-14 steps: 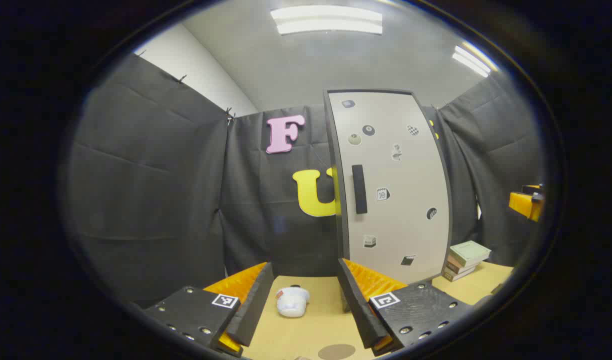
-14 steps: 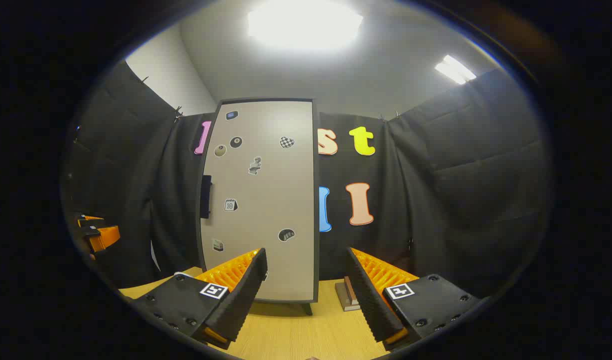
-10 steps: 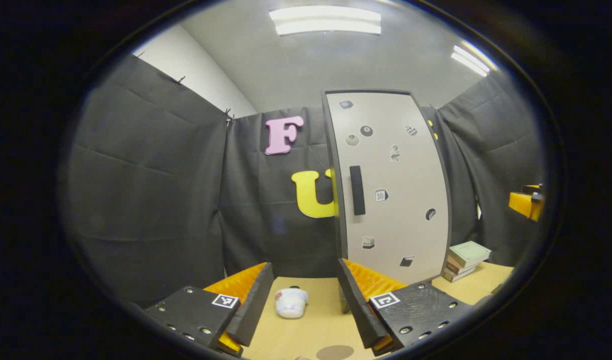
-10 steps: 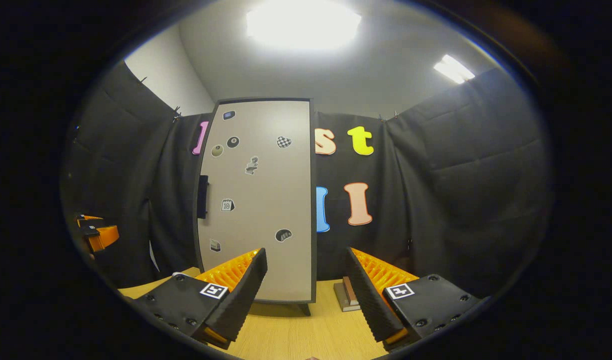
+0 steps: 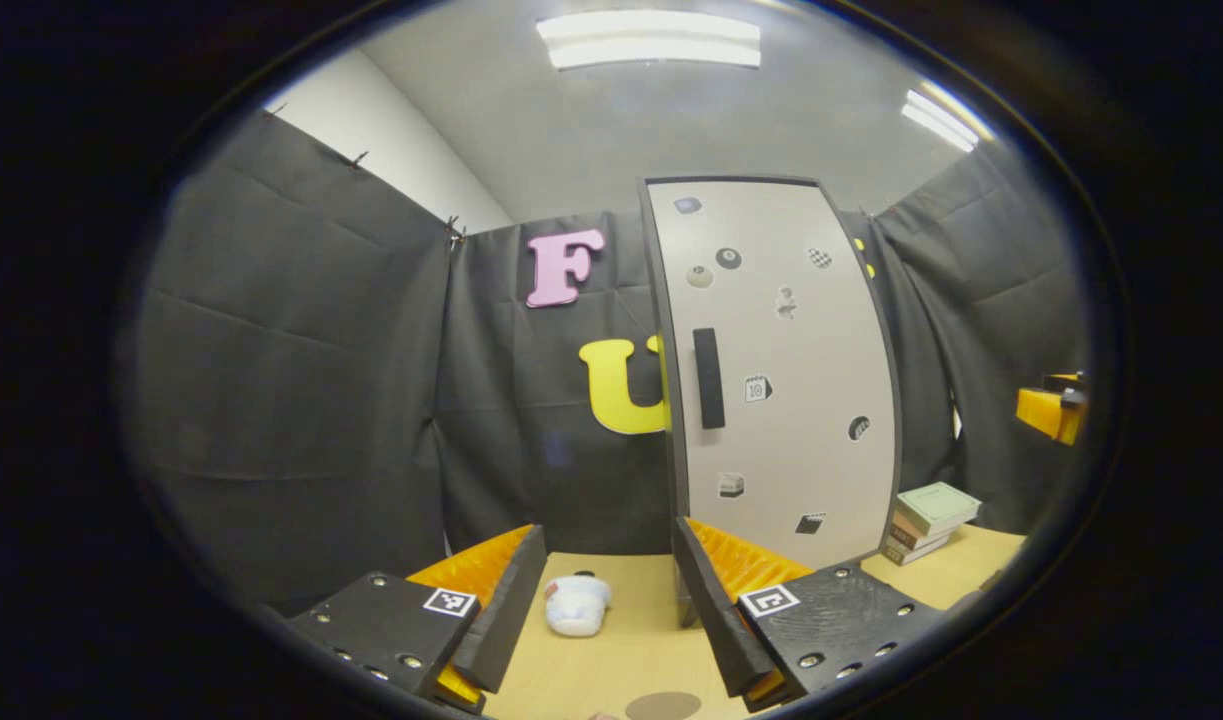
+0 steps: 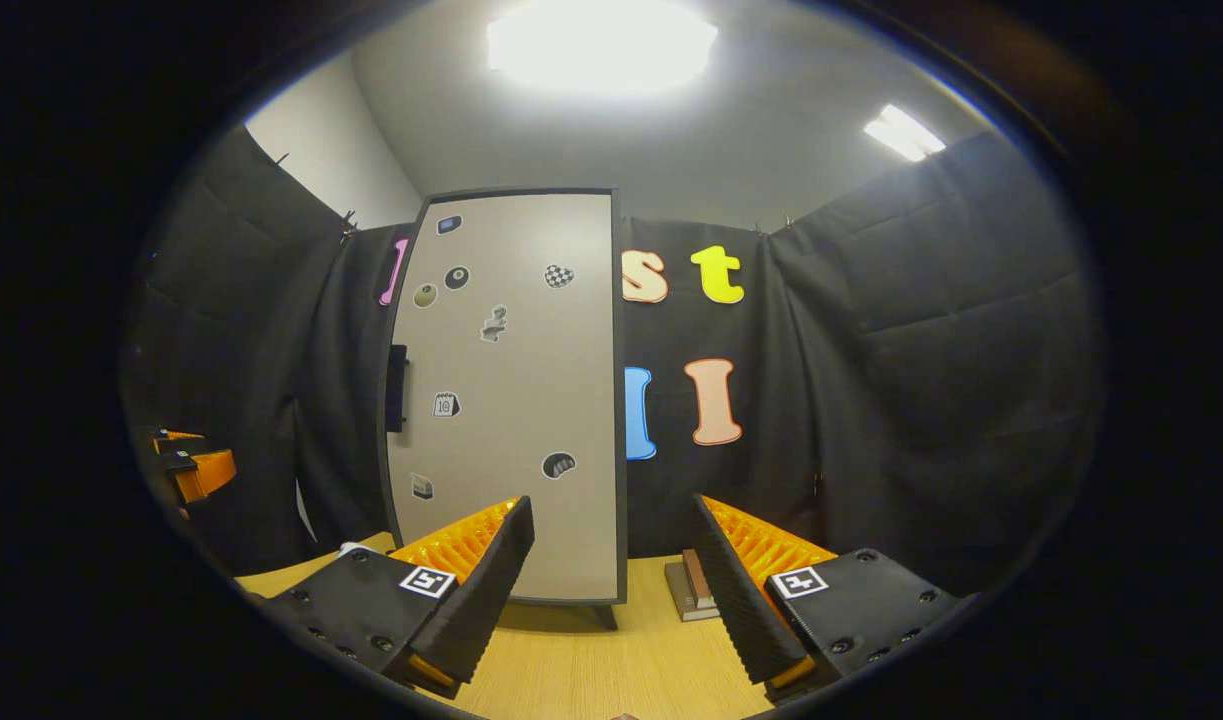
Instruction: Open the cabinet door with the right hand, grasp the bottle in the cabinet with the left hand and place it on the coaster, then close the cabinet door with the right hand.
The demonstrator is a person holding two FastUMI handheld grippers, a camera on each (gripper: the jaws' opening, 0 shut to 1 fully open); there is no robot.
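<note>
My left gripper (image 5: pixel 596 600) hangs low over the table (image 5: pixel 621 660) with its fingers spread and nothing between them, and my right gripper (image 6: pixel 611 580) is likewise parted and empty, which I judge suits a start: neither has a job in hand yet. Just ahead of my left fingers the round brown coaster (image 5: pixel 663 706) lies at the near table edge, kept close, I think, so the bottle has a short trip. A little farther, the left gripper view gives me a small white container (image 5: pixel 575 605) lying on its side. Beyond stands the cabinet (image 5: pixel 781 370), its door closed, so the bottle inside is hidden. Its black handle (image 5: pixel 708 378) faces my left view squarely, while the right gripper view catches the handle edge-on (image 6: pixel 396 388). Books (image 5: pixel 933 518) sit by the cabinet's far side.
</note>
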